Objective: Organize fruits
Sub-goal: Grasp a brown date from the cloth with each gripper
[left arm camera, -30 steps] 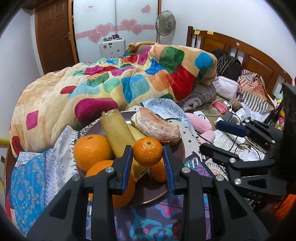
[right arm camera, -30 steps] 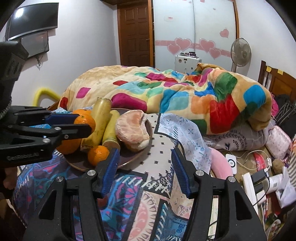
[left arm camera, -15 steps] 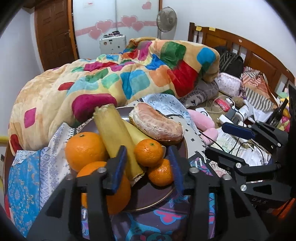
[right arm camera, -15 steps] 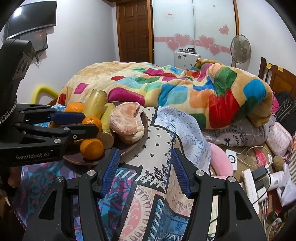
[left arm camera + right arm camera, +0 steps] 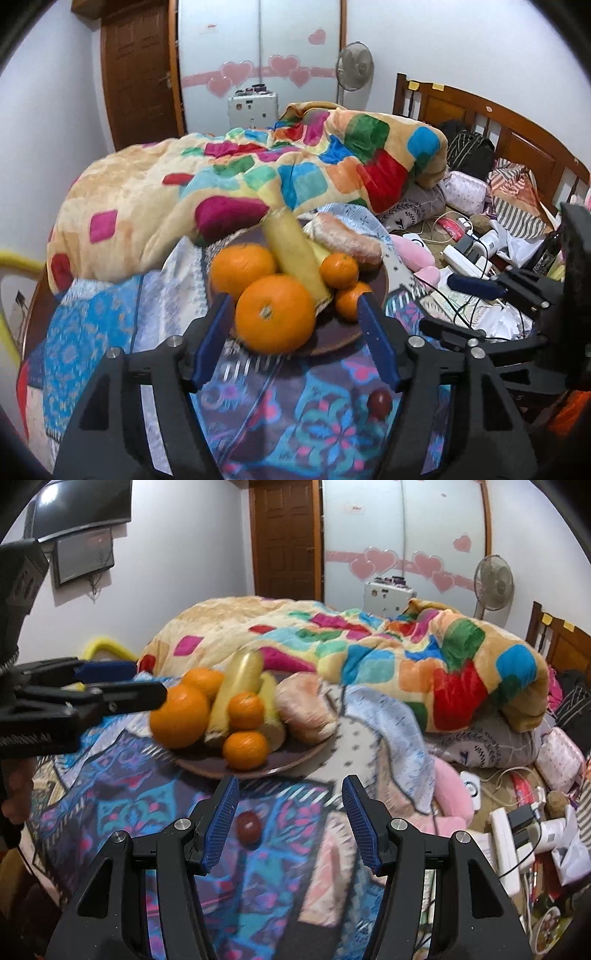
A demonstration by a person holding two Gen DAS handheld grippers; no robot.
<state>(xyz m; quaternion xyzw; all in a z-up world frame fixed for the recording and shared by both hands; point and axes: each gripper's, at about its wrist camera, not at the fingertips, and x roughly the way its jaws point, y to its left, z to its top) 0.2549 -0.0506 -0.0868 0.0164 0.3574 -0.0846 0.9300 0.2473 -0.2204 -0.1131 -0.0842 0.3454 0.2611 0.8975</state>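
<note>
The left gripper has just been opening; its blue-padded jaws stand spread and grip nothing, though the large round orange sits in line between them, seemingly apart from both pads in the blurred view. That orange rests at the near rim of the dark brown round plate, with another orange, two small mandarins, a yellow banana and a peeled pomelo segment. The right gripper holds its jaws apart, empty, over the patterned bedcloth near a small dark red fruit.
</note>
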